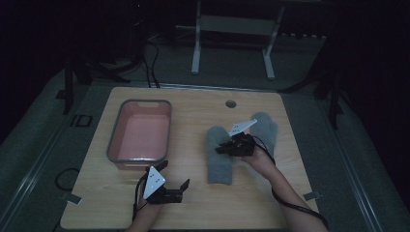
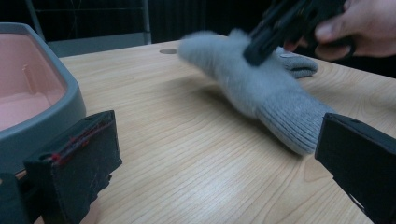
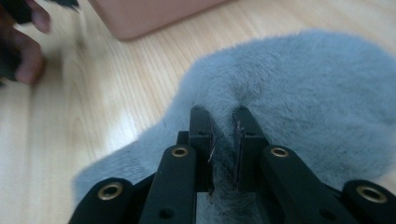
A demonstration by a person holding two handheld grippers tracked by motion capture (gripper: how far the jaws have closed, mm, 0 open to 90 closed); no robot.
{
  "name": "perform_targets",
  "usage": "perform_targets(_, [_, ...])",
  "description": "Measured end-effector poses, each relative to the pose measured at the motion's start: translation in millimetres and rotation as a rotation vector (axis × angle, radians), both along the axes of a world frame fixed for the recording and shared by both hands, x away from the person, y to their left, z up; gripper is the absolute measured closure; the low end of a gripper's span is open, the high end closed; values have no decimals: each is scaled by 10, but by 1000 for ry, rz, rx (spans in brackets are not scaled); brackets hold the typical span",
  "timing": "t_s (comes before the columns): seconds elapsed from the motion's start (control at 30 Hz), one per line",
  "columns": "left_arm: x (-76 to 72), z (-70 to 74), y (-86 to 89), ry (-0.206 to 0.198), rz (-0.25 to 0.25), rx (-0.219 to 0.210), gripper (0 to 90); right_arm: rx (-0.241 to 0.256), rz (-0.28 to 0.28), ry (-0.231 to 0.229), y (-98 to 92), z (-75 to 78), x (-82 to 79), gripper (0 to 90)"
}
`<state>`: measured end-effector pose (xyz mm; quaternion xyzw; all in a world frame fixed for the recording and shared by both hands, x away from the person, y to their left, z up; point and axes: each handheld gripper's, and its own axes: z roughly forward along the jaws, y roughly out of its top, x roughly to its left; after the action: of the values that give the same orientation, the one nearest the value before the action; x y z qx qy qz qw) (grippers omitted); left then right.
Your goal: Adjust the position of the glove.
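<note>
Two grey fuzzy mittens lie side by side on the wooden table [image 1: 193,111]: the left mitten [image 1: 220,164] with its cuff toward me, and the right mitten [image 1: 266,126] partly under my hand. My right gripper [image 1: 221,147] is down on the left mitten [image 3: 303,88]. In the right gripper view my right gripper [image 3: 223,123] is shut, with a fold of the fur pinched between its jaws. My left gripper [image 1: 175,174] rests near the front edge with its jaws wide apart. The left gripper view has my left gripper [image 2: 215,177] open toward the mitten [image 2: 261,93], well short of it.
A grey tub with a pink inside [image 1: 140,133] stands at the table's left, close to the left gripper [image 2: 42,102]. A small round hole [image 1: 230,103] sits near the table's far edge. Beyond the table are a white frame's legs [image 1: 196,53] and cables on the floor.
</note>
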<state>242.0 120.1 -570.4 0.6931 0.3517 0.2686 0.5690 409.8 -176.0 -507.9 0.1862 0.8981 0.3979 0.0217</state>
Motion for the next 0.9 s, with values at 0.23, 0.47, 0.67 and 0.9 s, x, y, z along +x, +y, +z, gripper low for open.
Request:
perform_targets(0.23, [-1, 0, 3, 0, -1, -1, 3, -67, -16, 33, 44, -320, 92, 686])
perform_targets(0.47, [-1, 0, 5, 0, 1, -3, 3, -65, -8, -12, 18, -205, 48, 417])
perform_targets(0.67, [-1, -1, 7, 0, 1, -5, 3, 9, -93, -18, -185, 58, 25, 295])
perform_targets(0.9, [2, -1, 9, 0, 4, -7, 3, 66, -241, -45, -588, 264, 78, 264])
